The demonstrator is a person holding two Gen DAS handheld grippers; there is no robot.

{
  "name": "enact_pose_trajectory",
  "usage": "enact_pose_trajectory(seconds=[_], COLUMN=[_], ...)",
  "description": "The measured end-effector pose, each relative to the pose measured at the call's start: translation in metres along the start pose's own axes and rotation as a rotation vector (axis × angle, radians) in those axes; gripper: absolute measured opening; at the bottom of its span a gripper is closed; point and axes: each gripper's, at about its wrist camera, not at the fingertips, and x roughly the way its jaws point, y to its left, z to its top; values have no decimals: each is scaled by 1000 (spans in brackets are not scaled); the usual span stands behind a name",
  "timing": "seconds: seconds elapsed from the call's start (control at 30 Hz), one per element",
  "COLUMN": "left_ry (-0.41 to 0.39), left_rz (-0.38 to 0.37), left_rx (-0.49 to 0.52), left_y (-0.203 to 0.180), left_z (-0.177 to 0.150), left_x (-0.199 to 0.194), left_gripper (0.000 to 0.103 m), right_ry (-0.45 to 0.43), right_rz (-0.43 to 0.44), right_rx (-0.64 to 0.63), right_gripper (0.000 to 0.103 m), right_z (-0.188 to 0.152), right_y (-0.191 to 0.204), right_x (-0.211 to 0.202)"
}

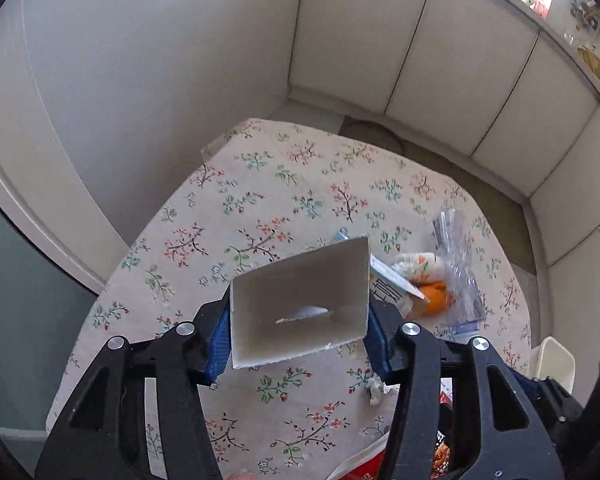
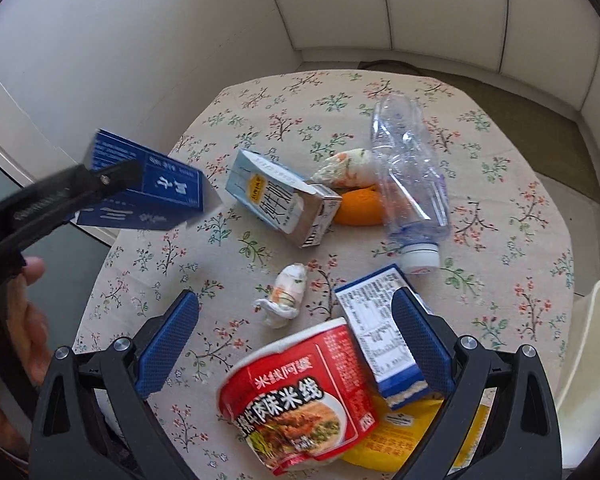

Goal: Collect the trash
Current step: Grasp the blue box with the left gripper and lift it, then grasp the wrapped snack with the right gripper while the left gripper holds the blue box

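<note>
My left gripper (image 1: 298, 320) is shut on a blue carton (image 1: 300, 304), whose open white end faces the camera. The right wrist view shows the same carton (image 2: 156, 188) lifted above the table's left edge, its blue side printed with white characters. My right gripper (image 2: 296, 312) hangs open over the floral table (image 2: 500, 240), nothing between its pads. Below it lie a crumpled tissue (image 2: 286, 292), a red noodle cup (image 2: 296, 396) and a blue-and-white box (image 2: 380, 336). Farther back are a milk carton (image 2: 284, 200), an orange peel (image 2: 358, 208) and a crushed clear bottle (image 2: 412, 184).
A yellow packet (image 2: 404, 432) lies under the noodle cup and box. A second wadded tissue (image 2: 348, 170) rests behind the peel. A white chair (image 2: 592, 360) stands at the table's right edge. A person's hand (image 2: 28, 312) is at the left. White cabinets line the far wall.
</note>
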Motion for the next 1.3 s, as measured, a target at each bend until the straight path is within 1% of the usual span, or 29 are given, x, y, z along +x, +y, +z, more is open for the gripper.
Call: enact_pose_trajectory(seconds=[0.07,0.17,0.33,0.4,0.47,0.63,0.77,0.8,0.87,0.97,1.07,1.13,1.3], left_ry=[-10,-1,10,15,19,36,47,49,50,48,42,34,-3], left_rz=[-9,-30,-40,-48,-51,-55,-60,-60,-58,-57,-61,-68,-82], left_rx=[-27,-69,-68,-66,-70,-86,-93,-93,-94,-97,-97,-94,-83], left_y=[11,20,20,21,24,32,34,34,35,36,35,33,26], left_z=[4,8,7,5,6,6,5,5,5,5,5,5,6], left_x=[-7,-8,-5,-5,-5,-1,1,2,3,3,2,1,-9], left_gripper=[52,52,52,52,52,52,52,52,52,52,52,52,52], right_ry=[21,56,110,132,154,195,219,220,218,201,172,142,45], right_rz=[-24,-26,-54,-58,-61,-71,-71,-75,-74,-65,-44,-28,-23], right_rx=[-21,-21,-18,-18,-11,-18,-18,-19,-19,-18,-28,-37,-47], right_gripper=[93,93,88,77,75,60,38,34,28,27,27,27,27], right_z=[3,4,5,6,6,4,2,2,2,4,6,8,15], right_y=[9,15,18,18,19,21,21,21,20,21,22,25,27], right_x=[12,29,57,67,75,91,99,100,101,96,81,68,30])
